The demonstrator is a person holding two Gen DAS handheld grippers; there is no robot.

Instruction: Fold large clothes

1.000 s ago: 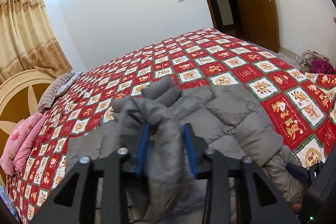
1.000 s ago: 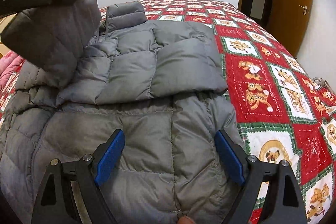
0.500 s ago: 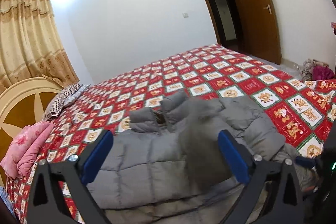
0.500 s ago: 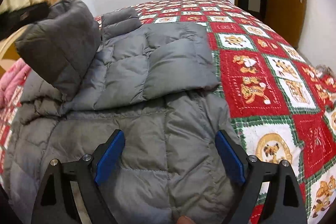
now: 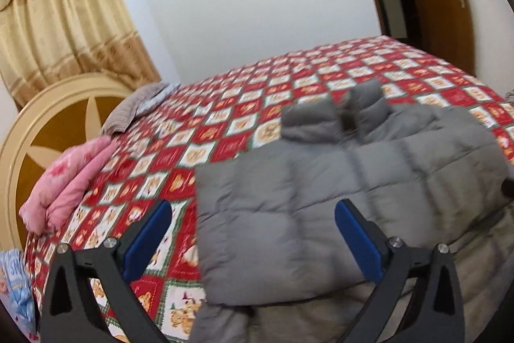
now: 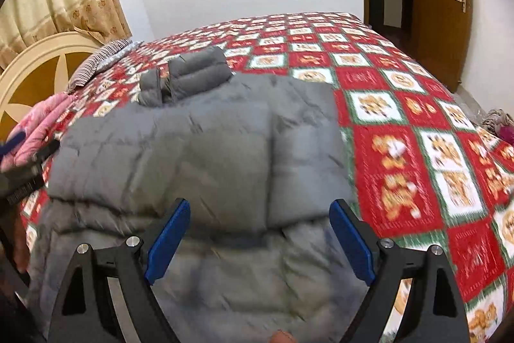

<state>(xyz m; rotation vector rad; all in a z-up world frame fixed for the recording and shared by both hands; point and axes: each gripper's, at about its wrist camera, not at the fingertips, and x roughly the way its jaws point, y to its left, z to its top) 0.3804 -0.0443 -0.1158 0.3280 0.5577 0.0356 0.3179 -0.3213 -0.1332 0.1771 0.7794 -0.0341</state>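
Grey quilted puffer jacket point(image 6: 205, 156) spread on bed with red, white and green patchwork cover point(image 6: 401, 124), collar point(image 6: 192, 71) toward far side. Left sleeve, pinched in left gripper point(image 5: 253, 233) 1.0 s ago, released 0.5 s ago, now lying flat across jacket body; no raised fabric left in either view. Both sleeves apparently folded inward, forming 1 padded layer over torso, lower hem section exposed nearest cameras.

Left gripper: blue pads spread wide, nothing between them, hovering over left edge of jacket where it meets bed cover. Right gripper point(image 6: 260, 243): pads likewise wide apart, empty, above lower middle of jacket, much as 1.0 s ago. Left tool visible at left edge of right wrist view point(image 6: 22, 169). Frames motion-blurred, so fine creases not readable.

Judgement: sleeve-folding step complete; roughly midway through task. Next likely step: grasp hem at 2 corners, fold up toward collar. Risk: puffy filling springing back, top sleeve sliding off on lifting.

Pink bundled quilt point(image 5: 67, 179) and striped cloth point(image 5: 138, 108) near round headboard point(image 5: 35, 134), well apart from jacket.
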